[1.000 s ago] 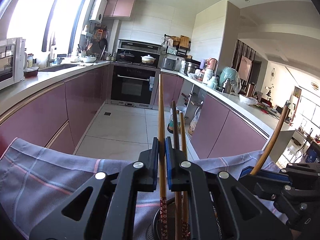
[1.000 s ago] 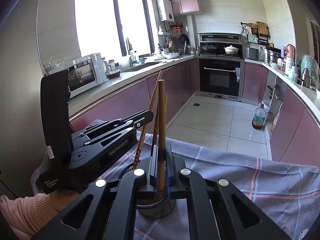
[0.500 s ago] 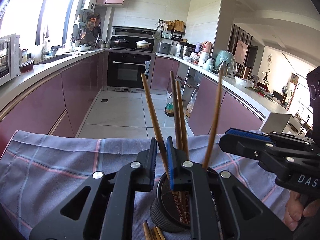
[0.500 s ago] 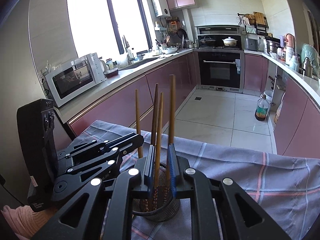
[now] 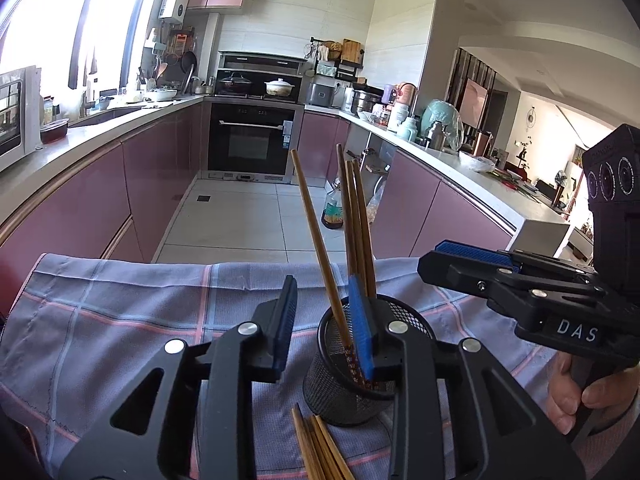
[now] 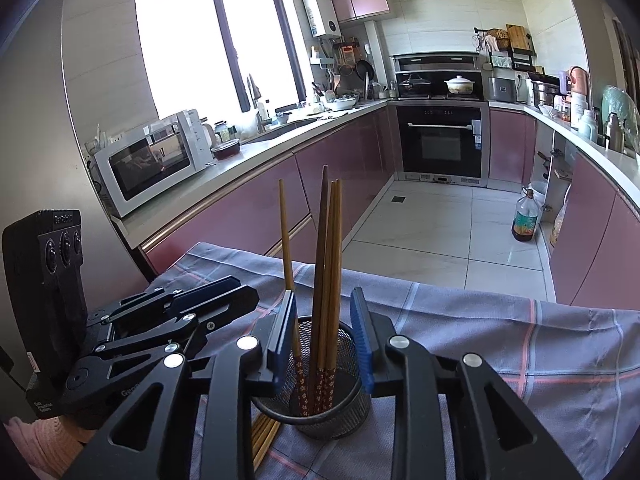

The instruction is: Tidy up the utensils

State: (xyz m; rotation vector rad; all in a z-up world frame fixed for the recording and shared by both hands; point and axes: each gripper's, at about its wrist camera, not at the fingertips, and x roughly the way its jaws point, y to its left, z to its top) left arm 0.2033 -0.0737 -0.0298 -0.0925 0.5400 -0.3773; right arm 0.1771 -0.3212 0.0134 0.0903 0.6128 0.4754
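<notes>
Four chopsticks (image 6: pixel 326 280) stand in black mesh cup (image 6: pixel 316 408) on checked cloth (image 6: pixel 540 344) over tabletop — loose chopsticks (image 5: pixel 316 452) lie at cup's 6 o'clock. Left hand-held gripper (image 5: pixel 326 328) wide, empty, right finger over cup rim. Right hand-held gripper (image 6: pixel 324 340) wide, empty — straddling the upright sticks.

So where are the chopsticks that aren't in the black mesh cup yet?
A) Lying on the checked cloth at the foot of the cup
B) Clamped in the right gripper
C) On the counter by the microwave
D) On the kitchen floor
A: a bundle of loose chopsticks lies flat on the checked cloth, right by the base of the mesh cup; both grippers are open and empty.
</notes>
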